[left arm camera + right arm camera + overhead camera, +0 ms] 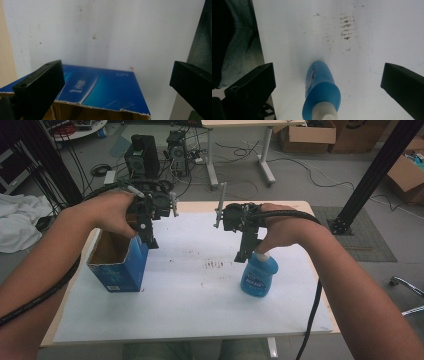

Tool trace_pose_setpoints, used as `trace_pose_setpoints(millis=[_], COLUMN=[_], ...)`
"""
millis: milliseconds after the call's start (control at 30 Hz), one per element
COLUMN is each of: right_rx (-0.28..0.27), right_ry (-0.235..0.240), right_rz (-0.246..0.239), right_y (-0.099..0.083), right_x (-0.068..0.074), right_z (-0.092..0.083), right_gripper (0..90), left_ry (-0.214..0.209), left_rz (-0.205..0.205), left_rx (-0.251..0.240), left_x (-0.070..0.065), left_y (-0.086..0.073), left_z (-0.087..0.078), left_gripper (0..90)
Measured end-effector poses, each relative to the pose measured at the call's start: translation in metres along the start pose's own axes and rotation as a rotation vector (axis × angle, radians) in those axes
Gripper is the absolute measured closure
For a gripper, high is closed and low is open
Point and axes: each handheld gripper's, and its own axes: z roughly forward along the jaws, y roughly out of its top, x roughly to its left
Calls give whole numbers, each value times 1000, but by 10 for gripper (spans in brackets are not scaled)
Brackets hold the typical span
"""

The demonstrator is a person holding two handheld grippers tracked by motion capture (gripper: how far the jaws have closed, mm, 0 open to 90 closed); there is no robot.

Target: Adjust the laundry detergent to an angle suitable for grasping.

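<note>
An open-topped blue cardboard box [120, 267] stands upright at the left of the white table top [200, 310]. My left gripper [148, 239] hangs open just above the box's right rim. In the left gripper view the box [107, 87] lies below and between the wide-apart jaws of my left gripper [117, 75], untouched. A blue bottle [259, 277] with a white cap stands upright at the right. My right gripper [247, 249] hovers open above and just left of its cap. In the right gripper view the bottle [322, 85] rises between the spread jaws of my right gripper [328, 75], with clear gaps on both sides.
Small brown stains [215, 265] mark the middle of the table top. Behind the table, computer towers [142, 155], cables and a second table's legs [265, 160] stand on the floor. A black post [375, 175] slants at the right, with cardboard boxes [307, 137] beyond it.
</note>
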Motion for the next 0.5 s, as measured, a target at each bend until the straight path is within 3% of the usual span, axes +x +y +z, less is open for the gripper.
trace_pose_setpoints(millis=[167, 500], right_rx=[9, -7], right_ry=[-5, -18], right_rz=[-6, -12], right_y=[-2, -4], right_x=[-2, -2], right_z=[2, -1], right_gripper=[0, 0], left_ry=[2, -3], left_rz=[18, 3], left_rx=[-10, 0], left_x=[-2, -6], left_y=[6, 6], left_z=[-1, 1], left_gripper=[1, 1])
